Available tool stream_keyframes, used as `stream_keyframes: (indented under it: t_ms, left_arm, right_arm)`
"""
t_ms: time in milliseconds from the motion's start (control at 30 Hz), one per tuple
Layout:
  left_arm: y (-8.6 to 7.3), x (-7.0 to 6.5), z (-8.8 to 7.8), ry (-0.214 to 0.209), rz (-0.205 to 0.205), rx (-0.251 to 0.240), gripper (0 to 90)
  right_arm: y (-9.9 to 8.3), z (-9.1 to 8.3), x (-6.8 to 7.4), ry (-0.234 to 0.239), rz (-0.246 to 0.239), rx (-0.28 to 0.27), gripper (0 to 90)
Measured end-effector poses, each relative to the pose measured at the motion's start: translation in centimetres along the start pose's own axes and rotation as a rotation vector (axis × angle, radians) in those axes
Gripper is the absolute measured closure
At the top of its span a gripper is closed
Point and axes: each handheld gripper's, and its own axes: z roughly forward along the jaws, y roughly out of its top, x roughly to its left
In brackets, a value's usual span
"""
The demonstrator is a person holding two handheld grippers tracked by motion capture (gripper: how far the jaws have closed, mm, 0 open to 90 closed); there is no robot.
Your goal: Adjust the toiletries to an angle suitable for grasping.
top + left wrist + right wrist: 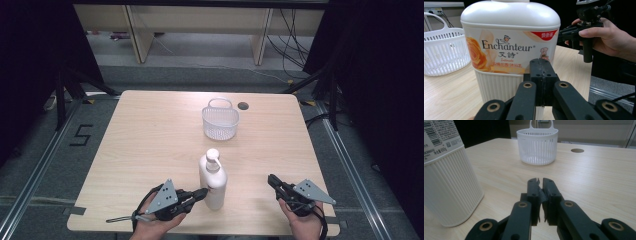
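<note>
Bottle (213, 181) of body wash, upright at the worktop (150, 150) near edge, basket (220, 120) well beyond; your left gripper (200, 193), jaws clenched on nothing, sits just beside it and could tip it; right gripper (272, 180) likewise clenched, apart.

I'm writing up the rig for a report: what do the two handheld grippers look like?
Both the left gripper and the right gripper are black, each topped with a grey three-cornered plate. Their black linkage arms carry brass-coloured pivot rings, and the jaws are flat rectangular blocks. A black cable trails from the right one. The hands are bare, with no sleeves in view.
</note>
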Motion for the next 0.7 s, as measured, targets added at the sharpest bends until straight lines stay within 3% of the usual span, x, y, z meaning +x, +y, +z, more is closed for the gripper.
stream_keyframes:
  t_ms: [267,300,333,700]
  left_arm:
    - [0.6,-0.5,2.0,-0.022,0.027,0.009,90.0]
    - [0.7,-0.6,2.1,-0.022,0.032,0.017,90.0]
    - [0.7,-0.6,2.4,-0.021,0.032,0.016,89.9]
    - [1.5,-0.8,4.7,-0.032,0.033,0.016,89.9]
  right_arm:
    - [-0.1,0.1,0.1,0.0,0.007,-0.001,85.0]
    - [-0.1,0.0,0.4,0.01,0.057,0.014,85.0]
    - [-0.1,0.0,0.3,0.005,0.037,0.01,84.9]
    - [-0.3,0.2,0.3,0.005,0.04,-0.001,84.8]
